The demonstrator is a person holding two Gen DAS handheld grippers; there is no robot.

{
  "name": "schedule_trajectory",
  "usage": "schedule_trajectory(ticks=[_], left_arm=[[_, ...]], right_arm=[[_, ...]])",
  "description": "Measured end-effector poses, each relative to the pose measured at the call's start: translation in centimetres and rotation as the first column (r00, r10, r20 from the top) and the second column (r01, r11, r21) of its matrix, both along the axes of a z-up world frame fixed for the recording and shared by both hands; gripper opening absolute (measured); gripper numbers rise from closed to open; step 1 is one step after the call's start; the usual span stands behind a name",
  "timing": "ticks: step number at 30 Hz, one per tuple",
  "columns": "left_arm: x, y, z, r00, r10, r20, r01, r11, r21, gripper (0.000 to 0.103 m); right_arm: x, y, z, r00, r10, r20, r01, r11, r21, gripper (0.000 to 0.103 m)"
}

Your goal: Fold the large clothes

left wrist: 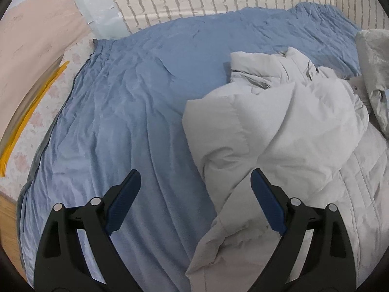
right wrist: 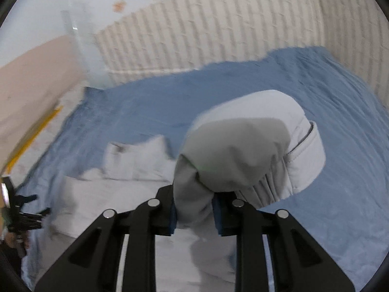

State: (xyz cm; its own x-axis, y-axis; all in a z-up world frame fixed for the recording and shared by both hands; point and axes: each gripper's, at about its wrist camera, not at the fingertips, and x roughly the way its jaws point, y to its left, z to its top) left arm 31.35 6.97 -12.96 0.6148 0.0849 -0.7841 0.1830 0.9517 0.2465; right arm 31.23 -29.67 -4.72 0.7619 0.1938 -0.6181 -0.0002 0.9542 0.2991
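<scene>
Brightness: even, soft indoor light in both views, no harsh glare.
Shadows: soft shading in the folds of the white padded jacket (left wrist: 287, 131); the blue bedsheet (left wrist: 126, 112) darkens gently toward its wrinkles.
Blur: left wrist view mostly sharp, smeared only at its left edge; right wrist view motion-blurred throughout, the brick-pattern wall (right wrist: 218, 31) streaked.
Sharpest: gripper fingers (right wrist: 150, 221).
Distortion: strong fisheye bending, black vignette corners.

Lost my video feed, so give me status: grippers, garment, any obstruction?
Left hand-held gripper open, empty, over the blue sheet. Right hand-held gripper shut on white jacket, a bunched fold lifted. Rest of jacket crumpled on the sheet. No obstruction seen.
</scene>
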Motion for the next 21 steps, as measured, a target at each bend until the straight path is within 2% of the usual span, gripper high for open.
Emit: schedule_trajectory(ticks=[8, 12, 13, 15, 21], left_arm=[[0.1, 1.4, 0.9, 1.0, 0.006, 0.013, -0.006, 1.0, 0.009, 0.091], [0.2, 2.4, 1.9, 0.999, 0.013, 0.029, -0.013, 1.0, -0.003, 0.092], [0.2, 2.7, 2.0, 0.999, 0.019, 0.032, -0.019, 1.0, -0.001, 0.092], [0.2, 3.2, 2.0, 0.999, 0.03, 0.027, -0.03, 1.0, -0.001, 0.092], [-0.2, 4.8, 0.8, 0.998, 0.061, -0.018, -0.061, 0.998, -0.004, 0.092]], right_arm=[[1.0, 6.4, 6.3, 0.978, 0.195, 0.071, -0.193, 0.981, -0.032, 0.02], [2.1, 9.6, 7.6, 0.957, 0.284, 0.054, -0.281, 0.958, -0.063, 0.019], [2.7, 10.4, 7.2, 0.955, 0.296, 0.032, -0.293, 0.953, -0.074, 0.019], [4.1, 11.2, 4.8, 0.946, 0.322, -0.047, -0.323, 0.946, -0.016, 0.019], [6.0, 14.0, -4.4, 0.904, 0.361, -0.228, -0.344, 0.932, 0.113, 0.02]])
